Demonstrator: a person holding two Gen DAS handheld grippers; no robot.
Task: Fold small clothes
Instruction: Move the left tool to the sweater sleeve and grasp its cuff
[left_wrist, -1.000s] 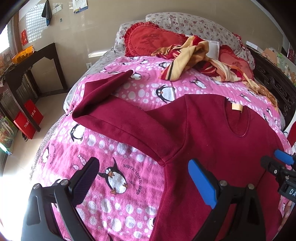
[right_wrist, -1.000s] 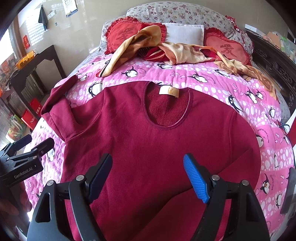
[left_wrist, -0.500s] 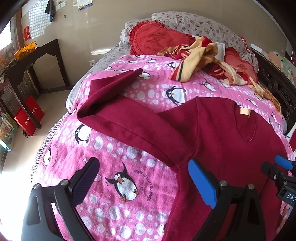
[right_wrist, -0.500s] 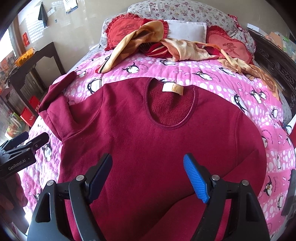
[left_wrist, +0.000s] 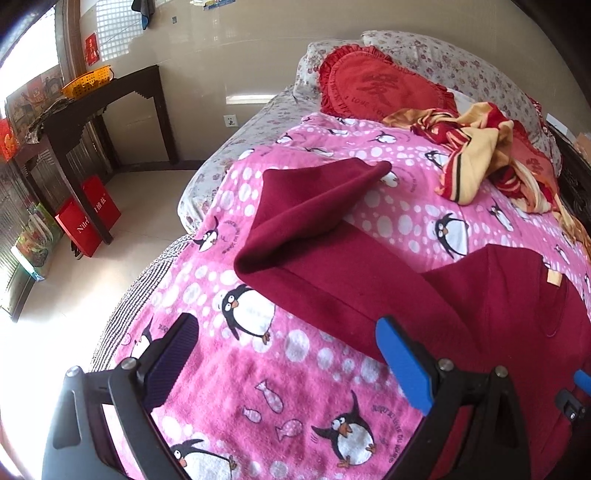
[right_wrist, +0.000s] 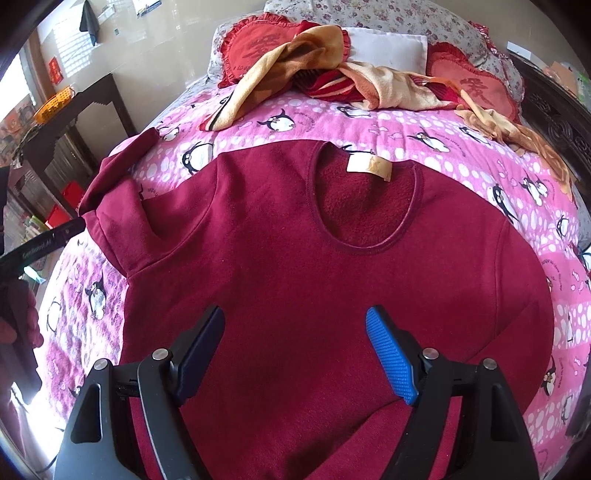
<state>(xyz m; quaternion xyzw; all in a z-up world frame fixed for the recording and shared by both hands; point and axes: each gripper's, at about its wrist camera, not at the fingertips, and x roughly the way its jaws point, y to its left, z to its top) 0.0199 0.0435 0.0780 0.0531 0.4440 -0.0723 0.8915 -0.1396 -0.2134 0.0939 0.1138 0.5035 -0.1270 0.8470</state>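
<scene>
Lying flat on the pink penguin blanket (right_wrist: 461, 147), your maroon top (right_wrist: 295, 266) faces up, neck label (right_wrist: 369, 166) toward the pillows; its left sleeve (left_wrist: 314, 229) is doubled back on itself; your left gripper (left_wrist: 284, 365) hovers over blanket beside that sleeve, fingers spread, holding nothing; your right gripper (right_wrist: 295, 350) hangs above the chest, likewise spread and empty.

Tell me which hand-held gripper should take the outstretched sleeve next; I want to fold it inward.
Left. The left hand-held gripper is open and faces the maroon sweater's sleeve; the right hand-held gripper hovers open over the sweater's chest.
</scene>
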